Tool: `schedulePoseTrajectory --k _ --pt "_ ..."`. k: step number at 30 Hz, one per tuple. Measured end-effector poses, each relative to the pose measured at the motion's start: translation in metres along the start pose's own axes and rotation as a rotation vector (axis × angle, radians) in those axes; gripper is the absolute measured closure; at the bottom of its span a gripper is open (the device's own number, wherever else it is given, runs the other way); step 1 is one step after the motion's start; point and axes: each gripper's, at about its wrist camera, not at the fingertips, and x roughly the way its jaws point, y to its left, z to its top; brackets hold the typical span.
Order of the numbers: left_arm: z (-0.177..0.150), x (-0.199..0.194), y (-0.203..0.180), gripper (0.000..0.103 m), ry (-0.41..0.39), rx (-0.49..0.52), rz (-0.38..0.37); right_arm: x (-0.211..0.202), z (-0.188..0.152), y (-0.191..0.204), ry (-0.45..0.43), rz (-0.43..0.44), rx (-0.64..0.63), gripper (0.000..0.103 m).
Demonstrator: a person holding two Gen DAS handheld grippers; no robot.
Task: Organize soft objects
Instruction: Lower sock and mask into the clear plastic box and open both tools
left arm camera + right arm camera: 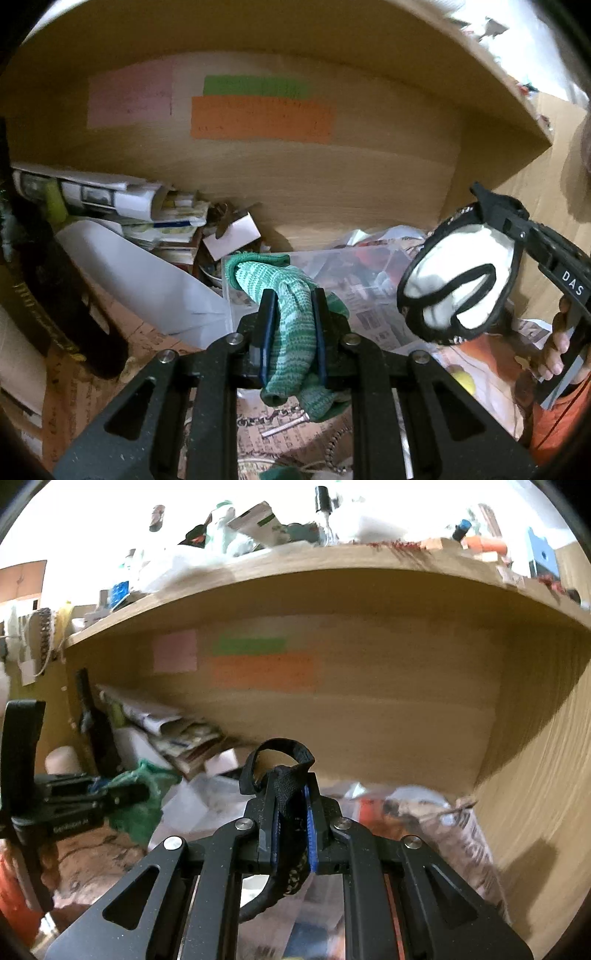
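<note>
Under the wooden shelf (332, 177), both grippers were loaded and raised above the clutter. The left gripper (293, 325) had its fingers drawn in close on a green knitted cloth (291, 317), which bunched between the pads and drooped out both ways, one end toward the clear plastic container (369, 273) behind it, the other hanging back under the gripper. The right gripper (291, 812) was clamped nearly closed on the black strap of a white eye mask (461, 288); seen from the left camera, the mask's padded body dangled free below the fingers, off to the right of the container.

The weaker hold looked to be the mask: only a thin strap was pinched (the body itself was not gripped at all), so a quick swing could probably let the strap slide through the pads and drop the mask among the newspapers (369, 317). The loose strap loop above the jaws might also catch on the shelf edge.

The cloth's hanging tail was the other risk. It could snag the container rim or drag across the papers as it travelled, tugging the knit out of the grip. With both grippers near each other, a careless crossing might tangle strap and cloth together.
</note>
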Motion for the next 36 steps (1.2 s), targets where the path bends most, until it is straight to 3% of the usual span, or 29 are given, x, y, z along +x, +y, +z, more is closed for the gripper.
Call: schedulePoseTrajectory --k 7,20,22,27,30,32,34,36 --pt "-0.003 0.049 0.006 0.085 0.101 0.020 0.011 0.042 -0.011 0.002 0.051 -0.062 -0.015 0.093" --pt "-0.017 0.105 -0.006 0.084 0.250 0.102 0.006 0.098 -0.051 -0.004 0.317 0.008 -0.011 0.093" --pt "-0.018 0.105 -0.009 0.082 0.258 0.113 -0.002 0.103 -0.057 -0.004 0.358 0.028 -0.006 0.092" --pt "-0.018 0.100 -0.011 0.058 0.251 0.112 -0.015 0.107 -0.064 -0.003 0.422 0.051 -0.009 0.091" --pt "-0.017 0.087 -0.012 0.053 0.226 0.113 -0.012 0.105 -0.064 -0.002 0.441 0.065 -0.018 0.079" --pt "-0.015 0.079 -0.013 0.049 0.208 0.112 -0.012 0.099 -0.062 -0.001 0.435 0.066 -0.025 0.054" --pt "-0.014 0.065 -0.014 0.044 0.174 0.110 -0.003 0.087 -0.059 -0.001 0.403 0.054 -0.040 0.042" --pt "-0.012 0.050 -0.015 0.036 0.139 0.104 0.004 0.076 -0.055 0.001 0.372 0.044 -0.057 0.036"
